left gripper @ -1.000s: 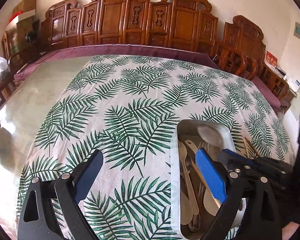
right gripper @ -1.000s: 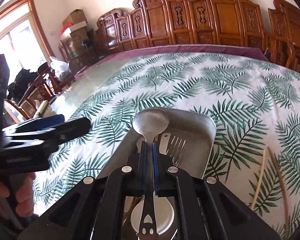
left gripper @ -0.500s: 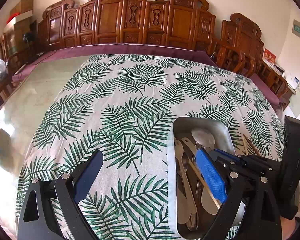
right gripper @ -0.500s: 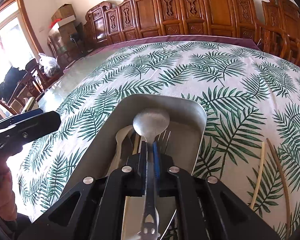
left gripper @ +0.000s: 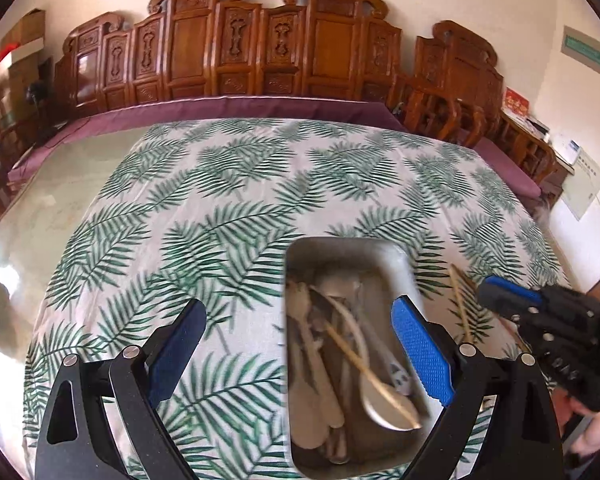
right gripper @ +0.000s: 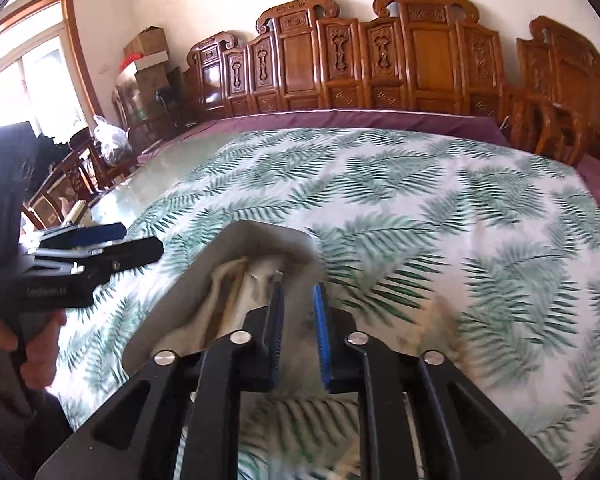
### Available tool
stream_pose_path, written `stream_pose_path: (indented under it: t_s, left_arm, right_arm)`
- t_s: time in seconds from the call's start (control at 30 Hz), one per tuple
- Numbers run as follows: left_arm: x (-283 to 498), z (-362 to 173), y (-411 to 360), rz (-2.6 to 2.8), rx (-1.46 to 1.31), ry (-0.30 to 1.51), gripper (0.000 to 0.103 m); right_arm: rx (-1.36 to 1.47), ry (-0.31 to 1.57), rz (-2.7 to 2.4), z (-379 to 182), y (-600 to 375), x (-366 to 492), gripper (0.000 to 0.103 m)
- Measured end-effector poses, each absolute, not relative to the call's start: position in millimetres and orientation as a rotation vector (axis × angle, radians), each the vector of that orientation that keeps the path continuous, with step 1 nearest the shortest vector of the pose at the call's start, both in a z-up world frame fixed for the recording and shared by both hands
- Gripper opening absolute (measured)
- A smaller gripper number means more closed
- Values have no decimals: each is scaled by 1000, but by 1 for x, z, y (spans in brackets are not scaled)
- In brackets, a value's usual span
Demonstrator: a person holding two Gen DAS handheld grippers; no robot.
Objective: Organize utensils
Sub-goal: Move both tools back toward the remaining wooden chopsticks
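left gripper [left gripper: 296, 344]: jaws spread wide, empty
right gripper [right gripper: 299, 312]: jaws slightly parted, nothing between
metal tray [left gripper: 404, 264]: lower centre-right, holds spoons, chopstick
loose chopsticks [left gripper: 460, 304]: right of tray

The tray [left gripper: 350, 246] lies on the surface [left gripper: 220, 184]; utensils [left gripper: 332, 344] lie in it, chopsticks [left gripper: 460, 304] just right of it.
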State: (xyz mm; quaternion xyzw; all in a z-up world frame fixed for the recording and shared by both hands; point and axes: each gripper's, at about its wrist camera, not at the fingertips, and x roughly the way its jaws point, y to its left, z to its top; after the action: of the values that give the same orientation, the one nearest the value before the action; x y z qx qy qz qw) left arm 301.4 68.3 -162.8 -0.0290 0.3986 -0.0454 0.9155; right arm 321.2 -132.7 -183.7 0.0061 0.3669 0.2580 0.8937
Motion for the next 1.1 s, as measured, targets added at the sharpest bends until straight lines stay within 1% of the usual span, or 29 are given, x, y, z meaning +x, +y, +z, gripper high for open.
stream_pose_path:
  t_s: [0.17,0.2,0.27,0.3,0.53,0.7,1.07,1.1]
  left_arm:
    - [296,-163,41,-145,-44,819,90]
    - [295,-163,32,-156,-34,819,90]
    - [293,-164,19,-176,-21,819,90]
    - [292,-164,13,-185,-16,818,90]
    - [282,-169,-19,-227,12,814,90]
    - [276,-173,-37,-256,31,816,90]
    - [270,-189,-64,-292,72,842,90]
    - [270,-191,-66,-294,76,847,90]
  right_arm:
    - [-65,768,478,-185,-179,307,21]
    - [-72,770,465,-187,-187,306,26]
    - [-70,774,439,-193,-200,304,31]
    - [-59,782,422,-198,-209,305,32]
    - [-1,863,386,-232,-238,312,32]
    - [-53,923,371,-256,-238,318,32]
    - [-153,973,336,-274,-237,324,32]
    - [-169,973,336,-275,-236,323,30]
